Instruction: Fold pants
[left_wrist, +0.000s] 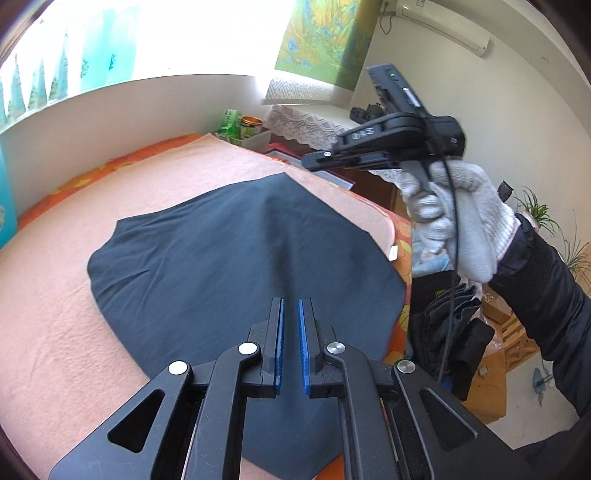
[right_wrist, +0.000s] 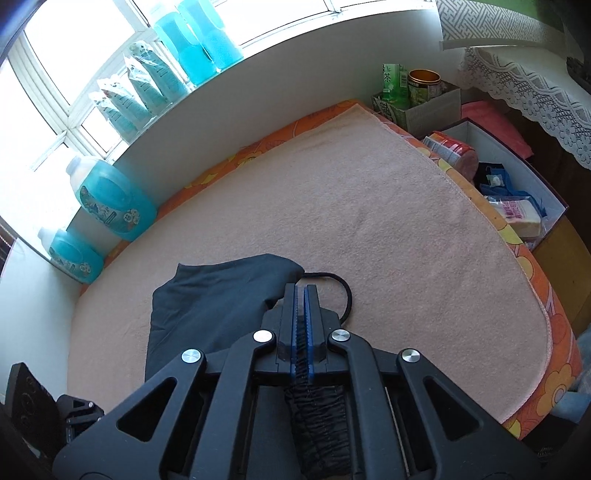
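Dark navy pants (left_wrist: 229, 258) lie spread on a peach towel (left_wrist: 55, 295) over the bed. My left gripper (left_wrist: 290, 306) hovers above the near part of the pants with its blue-padded jaws a little apart and nothing between them. My right gripper (left_wrist: 314, 162) is raised at the upper right of the left wrist view, held by a white-gloved hand (left_wrist: 458, 221). In the right wrist view my right gripper (right_wrist: 300, 291) is shut on the pants' gathered elastic waistband (right_wrist: 317, 417); the pants (right_wrist: 207, 306) hang to the left and a black drawstring (right_wrist: 340, 284) loops out.
Blue detergent bottles (right_wrist: 110, 199) stand on the windowsill. A cardboard box with green tea cartons and a tin (right_wrist: 417, 96) and an open box of packets (right_wrist: 517, 206) sit beyond the bed's right edge. A lace-covered table (left_wrist: 306, 122) is behind.
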